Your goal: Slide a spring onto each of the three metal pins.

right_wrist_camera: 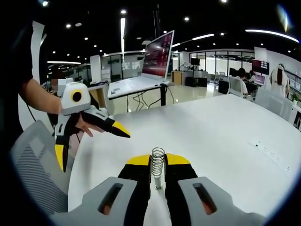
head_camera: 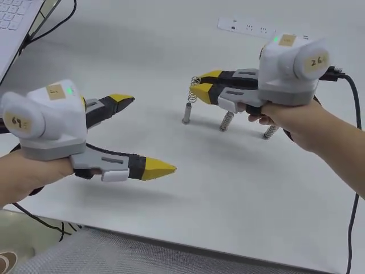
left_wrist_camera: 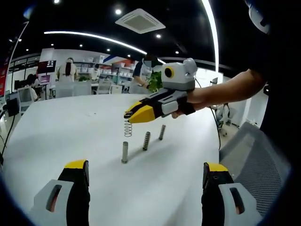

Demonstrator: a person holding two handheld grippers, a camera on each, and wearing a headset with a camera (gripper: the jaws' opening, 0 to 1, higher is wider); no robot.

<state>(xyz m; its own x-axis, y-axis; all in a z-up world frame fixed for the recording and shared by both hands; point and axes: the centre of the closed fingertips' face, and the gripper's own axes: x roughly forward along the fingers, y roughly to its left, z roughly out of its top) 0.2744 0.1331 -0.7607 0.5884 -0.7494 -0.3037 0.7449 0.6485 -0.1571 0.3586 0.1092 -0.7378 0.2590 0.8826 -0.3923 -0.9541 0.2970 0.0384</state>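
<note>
Above the bare pin [head_camera: 186,113], right gripper [head_camera: 198,87] pinching spring [right_wrist_camera: 158,162], left gripper [head_camera: 153,133] spread

Shiny coiled metal spring [right_wrist_camera: 158,162], dull metal pin [head_camera: 186,113], matt white table [head_camera: 228,188]

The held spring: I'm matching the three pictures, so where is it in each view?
Head view: spring centre-top, hanging at the right gripper's tips above the bare pin.
Left gripper view: spring at centre, under those tips.
Right gripper view: spring bottom centre, between its own jaws.
Shared landmark: the right gripper's yellow tips.
</note>
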